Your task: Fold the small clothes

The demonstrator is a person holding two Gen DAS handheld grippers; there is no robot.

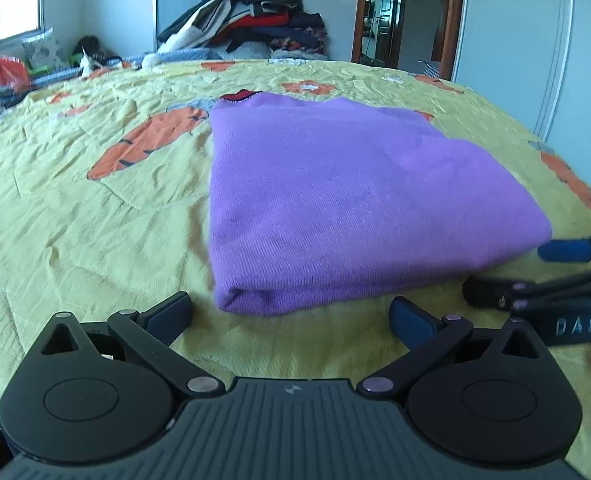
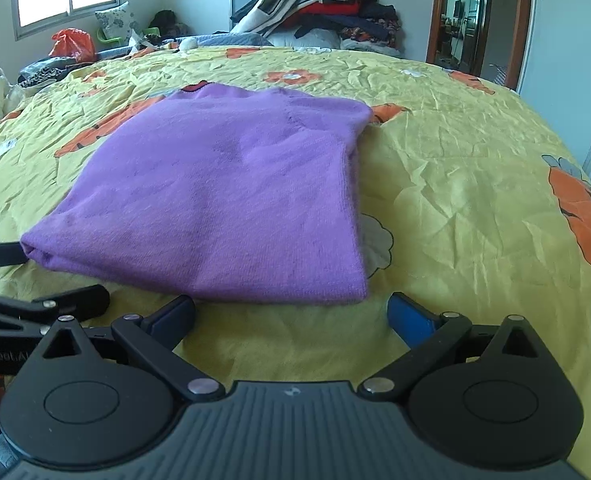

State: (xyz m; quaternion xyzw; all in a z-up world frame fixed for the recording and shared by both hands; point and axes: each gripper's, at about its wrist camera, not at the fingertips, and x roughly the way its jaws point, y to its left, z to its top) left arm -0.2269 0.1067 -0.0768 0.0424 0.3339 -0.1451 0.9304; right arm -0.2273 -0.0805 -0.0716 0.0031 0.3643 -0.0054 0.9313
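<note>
A purple knit garment lies folded into a rough rectangle on the yellow bedspread, with a dark red collar edge showing at its far end. My left gripper is open just short of the garment's near left corner, holding nothing. In the right wrist view the same purple garment fills the middle, and my right gripper is open just before its near right corner, holding nothing. The right gripper also shows at the right edge of the left wrist view, and the left gripper shows at the left edge of the right wrist view.
A heap of clothes is piled at the far side of the bed. An orange plastic bag and a pillow lie far left under the window. A doorway and a white wardrobe door stand on the right. The yellow bedspread carries orange carrot prints.
</note>
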